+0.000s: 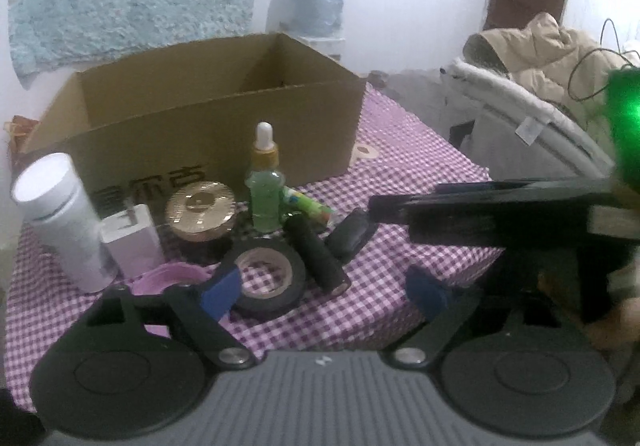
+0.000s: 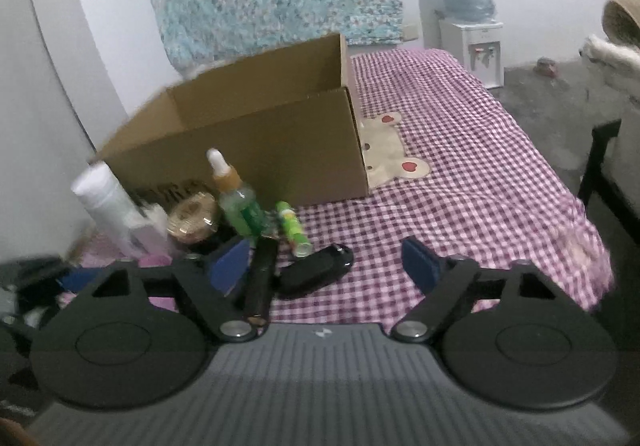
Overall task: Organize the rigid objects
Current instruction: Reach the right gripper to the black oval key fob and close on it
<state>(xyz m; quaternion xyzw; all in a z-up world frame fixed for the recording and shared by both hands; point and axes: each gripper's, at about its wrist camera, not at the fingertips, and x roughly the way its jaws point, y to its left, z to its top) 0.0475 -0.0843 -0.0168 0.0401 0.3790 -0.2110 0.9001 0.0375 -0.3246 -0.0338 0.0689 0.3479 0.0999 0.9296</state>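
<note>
A cardboard box [image 1: 200, 114] stands at twelve o'clock on the table [image 1: 400, 206], with the small things clustered before it. A dropper bottle [image 1: 264, 186] stands upright at the centre; at its nine o'clock lie a round tin [image 1: 202, 212], a charger block [image 1: 132, 242] and an upright canister [image 1: 60, 218]. At six o'clock a tape roll [image 1: 264, 278] touches a lying cylinder [image 1: 316, 254]; a key fob [image 1: 352, 234] lies at four o'clock.

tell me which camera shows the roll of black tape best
The left wrist view. There the black tape roll lies flat on the checked cloth with its whole ring and pale inner core visible, just ahead of the left gripper. In the right wrist view I cannot make out the roll at all.
</note>
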